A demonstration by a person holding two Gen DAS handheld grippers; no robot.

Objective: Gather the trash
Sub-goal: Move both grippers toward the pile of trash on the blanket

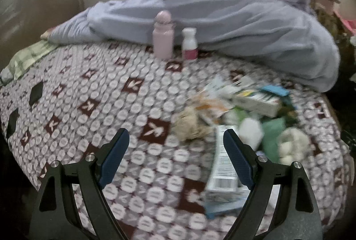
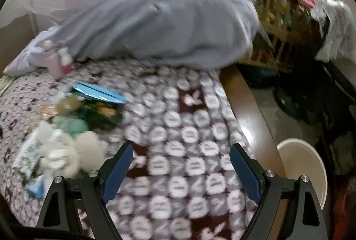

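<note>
A heap of trash (image 1: 244, 111) lies on the patterned bedspread (image 1: 93, 93): cartons, wrappers, a green bag and crumpled tissue wads. A long white carton (image 1: 222, 164) lies just inside the right finger of my left gripper (image 1: 176, 135), which is open over bare bedspread with nothing held. In the right wrist view the same heap (image 2: 73, 124) sits to the left, with a blue packet (image 2: 98, 93) on its far edge and white tissue wads (image 2: 73, 151) beside the left finger. My right gripper (image 2: 181, 151) is open above the bedspread (image 2: 189, 128), holding nothing.
A pink bottle (image 1: 163, 36) and a small white bottle (image 1: 189, 43) stand upright at the back against a blue duvet (image 1: 244, 28). Beyond the bed's right edge a cream bin (image 2: 304, 164) stands on the floor, next to dark clutter and a shelf (image 2: 273, 17).
</note>
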